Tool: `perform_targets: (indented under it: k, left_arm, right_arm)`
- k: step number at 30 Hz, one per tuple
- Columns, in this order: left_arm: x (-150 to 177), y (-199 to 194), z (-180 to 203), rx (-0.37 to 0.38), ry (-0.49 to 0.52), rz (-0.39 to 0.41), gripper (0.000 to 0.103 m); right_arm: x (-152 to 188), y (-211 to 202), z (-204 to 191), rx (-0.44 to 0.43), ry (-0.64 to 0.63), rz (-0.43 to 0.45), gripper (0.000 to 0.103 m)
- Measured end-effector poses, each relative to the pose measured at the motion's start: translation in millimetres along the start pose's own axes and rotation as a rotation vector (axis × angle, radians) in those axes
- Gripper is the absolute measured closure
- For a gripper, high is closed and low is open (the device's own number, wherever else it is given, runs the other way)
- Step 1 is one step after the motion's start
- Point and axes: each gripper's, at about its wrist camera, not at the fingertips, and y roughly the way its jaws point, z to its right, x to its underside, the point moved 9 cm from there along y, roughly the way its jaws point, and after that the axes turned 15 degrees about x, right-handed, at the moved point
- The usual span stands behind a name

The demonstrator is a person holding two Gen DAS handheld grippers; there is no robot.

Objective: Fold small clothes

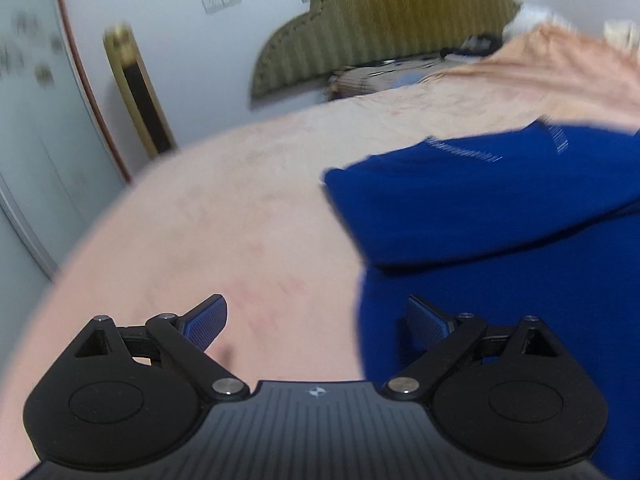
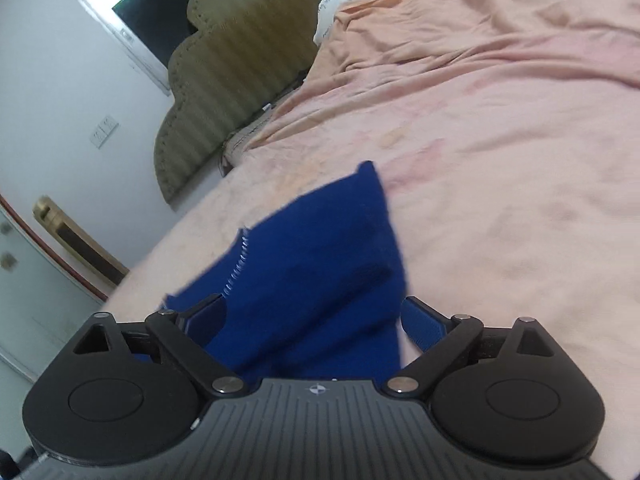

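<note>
Bed [image 1: 248,208]: pink sheet, serving as folding surface; padded olive headboard [image 1: 384,20] at far end. Blue garment [image 1: 500,208]: lies on the sheet, partly folded, one layer over another. Left gripper [image 1: 316,320]: jaws wide apart, empty, at the garment's edge, probably ready to grasp. Right gripper [image 2: 312,320]: jaws apart around bunched cloth, not visibly pinching it.

Deep blue garment [image 1: 500,216], partly folded over itself, flat on pink bedspread [image 1: 248,208]
</note>
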Motion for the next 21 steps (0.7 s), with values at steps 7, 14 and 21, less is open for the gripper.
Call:
perform_targets:
  k: [7,14,21]
  left_arm:
    - [36,-15,11,0.337,-0.228,-0.097,0.021]
    - [32,-4,23,0.393,-0.259,-0.106,0.096]
    - [0,-5,20,0.316,-0.211,0.021,0.098]
  right_arm:
    - [45,-52,36,-0.031,-0.151,-0.064,0.025]
    - [74,-65,39,-0.031,-0.283,-0.113,0.095]
    - [45,-64,19,-0.064,-0.292,-0.019,0.096]
